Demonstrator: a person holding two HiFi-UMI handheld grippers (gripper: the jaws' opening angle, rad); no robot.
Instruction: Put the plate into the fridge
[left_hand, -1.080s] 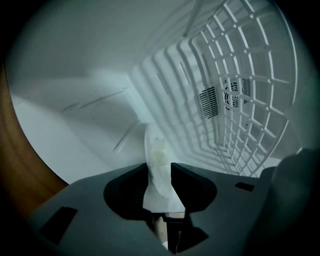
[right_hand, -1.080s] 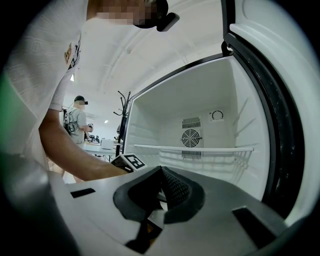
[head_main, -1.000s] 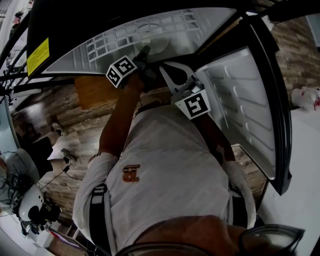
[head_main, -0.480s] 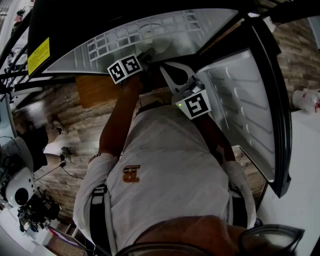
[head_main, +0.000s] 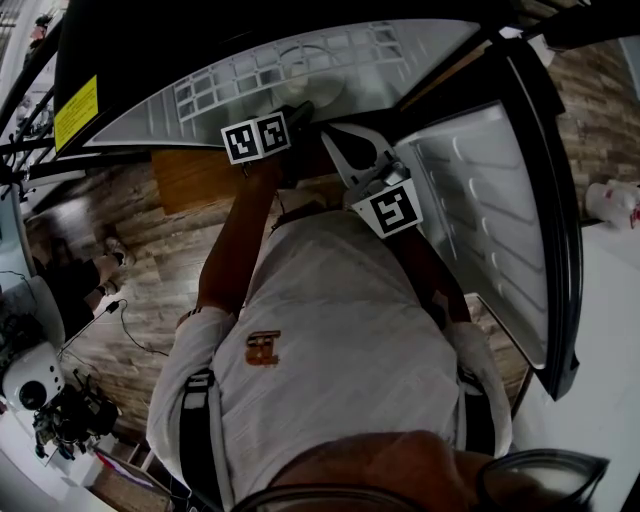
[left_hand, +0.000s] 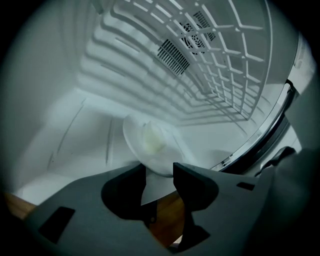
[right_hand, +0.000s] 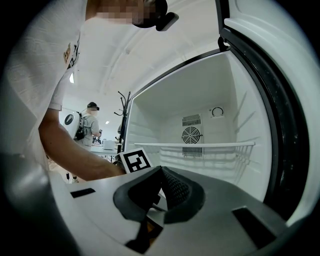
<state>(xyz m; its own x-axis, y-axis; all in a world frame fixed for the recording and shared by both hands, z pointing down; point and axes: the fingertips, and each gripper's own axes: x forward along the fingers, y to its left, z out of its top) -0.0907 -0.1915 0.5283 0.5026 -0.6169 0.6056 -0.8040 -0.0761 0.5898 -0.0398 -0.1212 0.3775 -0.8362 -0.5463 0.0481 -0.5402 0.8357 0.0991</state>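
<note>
The white plate (left_hand: 149, 141) lies flat on the fridge's white floor (left_hand: 75, 145), under the wire shelf (left_hand: 225, 65). My left gripper (left_hand: 159, 172) is just in front of it, jaws open, with the plate's near rim showing in the gap and neither pad pressing on it. In the head view the left gripper (head_main: 300, 108) reaches into the fridge beside the plate (head_main: 318, 88). My right gripper (head_main: 327, 133) hangs back outside the compartment. In its own view the right gripper (right_hand: 160, 171) is shut with nothing in it.
The fridge door (head_main: 500, 220) stands open at the right. A wire shelf (right_hand: 200, 145) and a fan grille (right_hand: 191, 135) are inside. Another person (right_hand: 90, 125) stands far behind. Cables and gear (head_main: 50, 400) lie on the wooden floor at left.
The left gripper's jaws have parted from the plate, which stays on the fridge floor. Its marker cube has shifted slightly right. The right gripper has barely moved.
</note>
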